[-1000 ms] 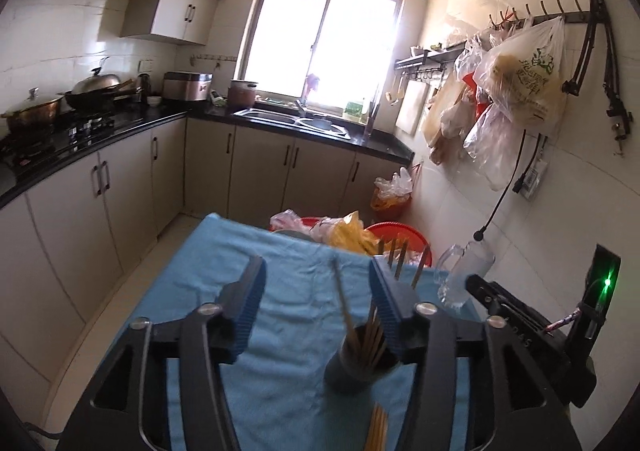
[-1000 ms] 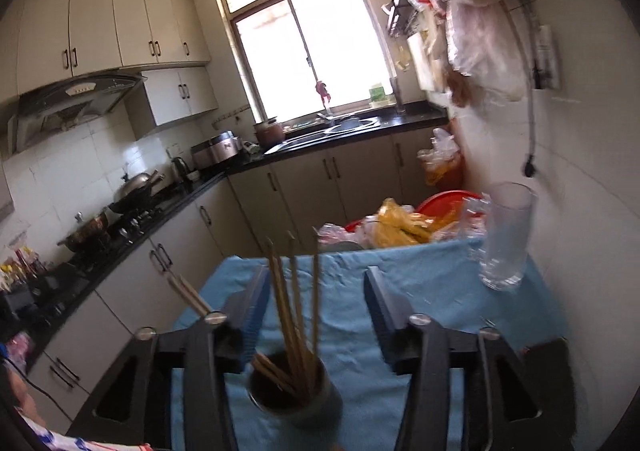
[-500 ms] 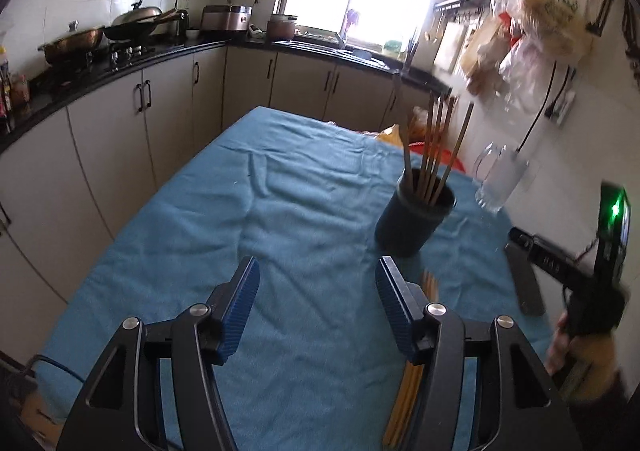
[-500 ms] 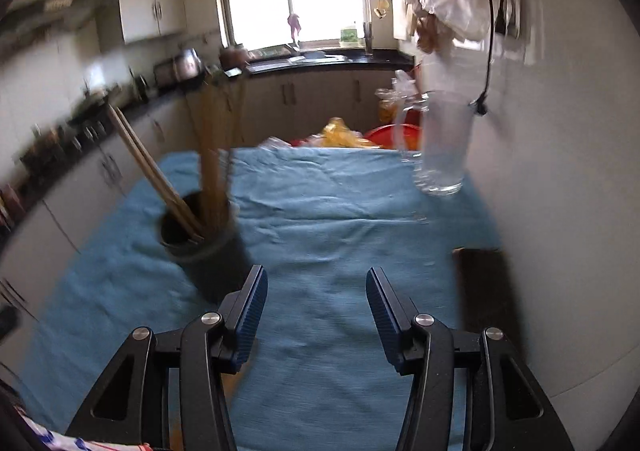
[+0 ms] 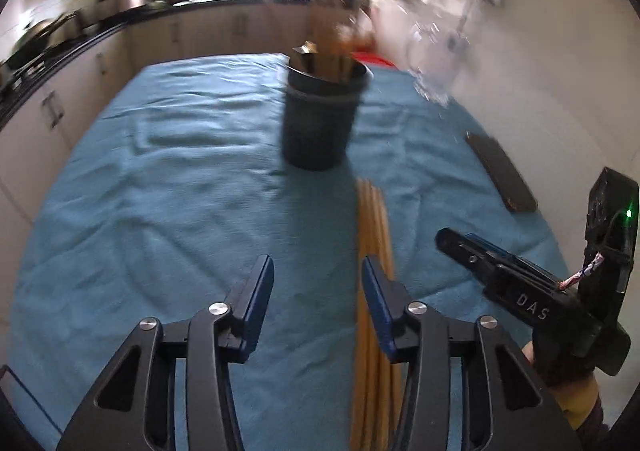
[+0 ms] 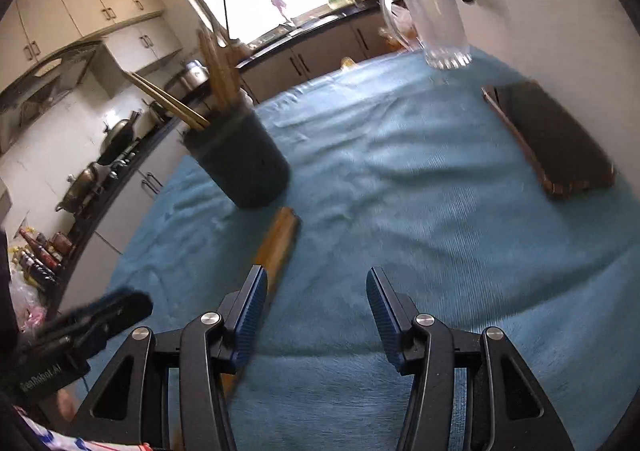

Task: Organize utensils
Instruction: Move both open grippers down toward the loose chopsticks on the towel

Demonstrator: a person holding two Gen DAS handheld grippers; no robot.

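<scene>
A: Where are the utensils?

B: A bundle of loose chopsticks (image 5: 374, 291) lies flat on the blue cloth (image 5: 160, 191), running from just in front of the dark holder cup (image 5: 320, 115) toward the near edge. More chopsticks already stand in that cup (image 6: 240, 159), two of them leaning far out.

A: And the tongs?

B: Both are spread wide and empty. The left gripper (image 5: 316, 291) hangs over the cloth with its right finger just above the bundle; the right gripper (image 6: 314, 305) has the bundle passing under its left finger.

A: What might go wrong?

B: I judge a pinch could catch only some sticks and scatter the others, since they lie tight and flat. Both grippers are close together (image 5: 500, 275), so they could collide. The crowded cup might tip on the soft cloth, and the glass mug (image 6: 440, 23) stands nearby.

A: Anything unclear?

B: The bundle's near end is cut off, blur prevents counting, and the dark slab (image 6: 552, 139) by the wall I can't identify.
</scene>
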